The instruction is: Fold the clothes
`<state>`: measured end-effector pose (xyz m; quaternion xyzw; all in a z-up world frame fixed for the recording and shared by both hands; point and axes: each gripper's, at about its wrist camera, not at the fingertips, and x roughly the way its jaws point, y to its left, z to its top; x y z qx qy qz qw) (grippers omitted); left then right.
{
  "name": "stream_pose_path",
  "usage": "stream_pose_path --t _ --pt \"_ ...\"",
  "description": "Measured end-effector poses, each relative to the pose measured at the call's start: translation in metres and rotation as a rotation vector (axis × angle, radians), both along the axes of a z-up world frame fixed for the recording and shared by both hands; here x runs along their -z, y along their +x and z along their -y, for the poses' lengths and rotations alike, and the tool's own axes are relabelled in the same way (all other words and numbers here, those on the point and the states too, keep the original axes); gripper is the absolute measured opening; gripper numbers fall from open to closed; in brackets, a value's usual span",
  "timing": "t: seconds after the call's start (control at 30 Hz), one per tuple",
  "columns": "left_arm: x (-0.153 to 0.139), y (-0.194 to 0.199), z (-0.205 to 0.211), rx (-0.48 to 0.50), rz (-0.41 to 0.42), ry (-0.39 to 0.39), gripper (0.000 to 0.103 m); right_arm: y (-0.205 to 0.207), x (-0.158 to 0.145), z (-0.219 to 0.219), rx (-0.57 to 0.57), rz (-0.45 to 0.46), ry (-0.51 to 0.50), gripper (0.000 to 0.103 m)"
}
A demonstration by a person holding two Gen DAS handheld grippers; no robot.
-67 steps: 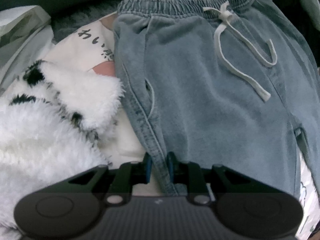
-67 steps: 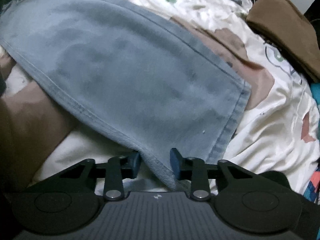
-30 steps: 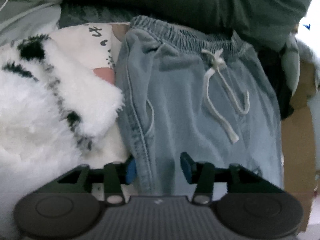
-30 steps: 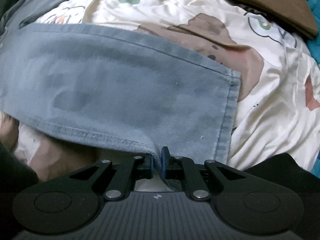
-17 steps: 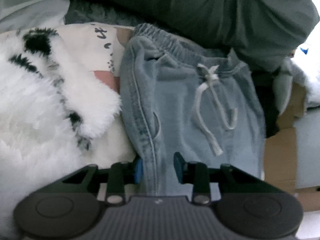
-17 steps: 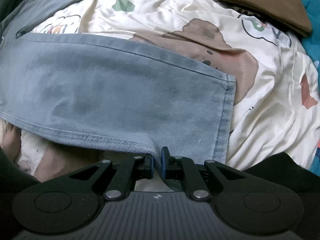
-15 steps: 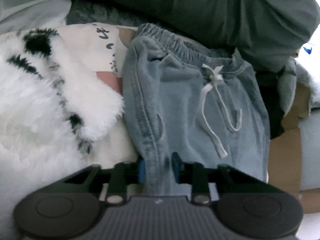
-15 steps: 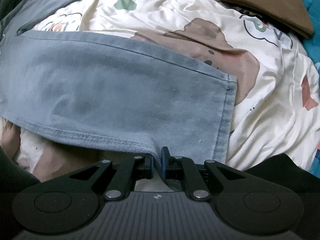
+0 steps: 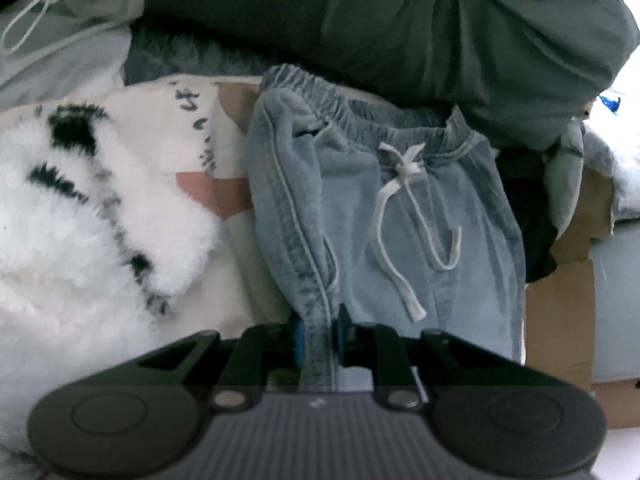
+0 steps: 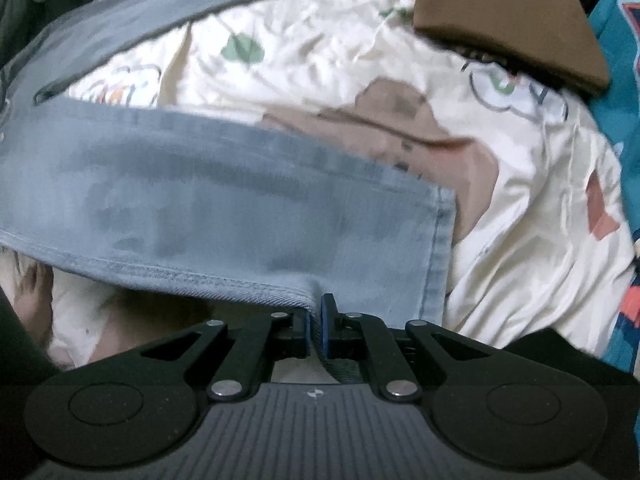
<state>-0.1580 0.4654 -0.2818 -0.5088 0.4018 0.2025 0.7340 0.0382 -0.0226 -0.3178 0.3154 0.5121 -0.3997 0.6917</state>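
Note:
Light blue jeans (image 9: 400, 240) with an elastic waistband and a white drawstring (image 9: 404, 208) lie on the bed in the left wrist view. My left gripper (image 9: 320, 332) is shut on their side seam below the pocket, and the cloth rises in a ridge between the blue pads. In the right wrist view one leg of the jeans (image 10: 224, 208) stretches across the printed sheet, its hem to the right. My right gripper (image 10: 316, 320) is shut on the near seam edge of that leg, close to the hem. The other leg (image 10: 200, 12) lies farther back.
A white fluffy blanket with black marks (image 9: 80, 220) lies left of the jeans. A dark green duvet (image 9: 400, 20) bulges behind the waistband, and a cardboard box (image 9: 560, 320) stands at the right. A folded brown garment (image 10: 508, 20) rests on the cream printed sheet (image 10: 320, 60).
My left gripper's jaws have closed on the jeans' side seam and lifted it, bunching the cloth. The right gripper stays shut on the leg's edge and has risen a little.

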Motion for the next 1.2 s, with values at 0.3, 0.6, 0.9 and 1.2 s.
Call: stream_pose_path --t 0.3,0.6,0.9,1.2 --pt "-0.035 0.030 0.009 0.043 0.021 0.022 0.015 0.002 -0.032 0.010 0.006 0.033 -0.076 0.002" --pt "-0.057 0.066 0.027 0.064 0.004 0.061 0.015 0.009 -0.058 0.025 -0.029 0.067 -0.143 0.002" --pt "-0.072 0.088 0.037 0.077 -0.009 0.094 0.015 0.009 -0.079 0.037 -0.044 0.133 -0.190 0.002" --pt "-0.093 0.107 0.044 0.118 0.049 0.090 0.015 0.022 -0.094 0.054 -0.114 0.152 -0.237 0.002"
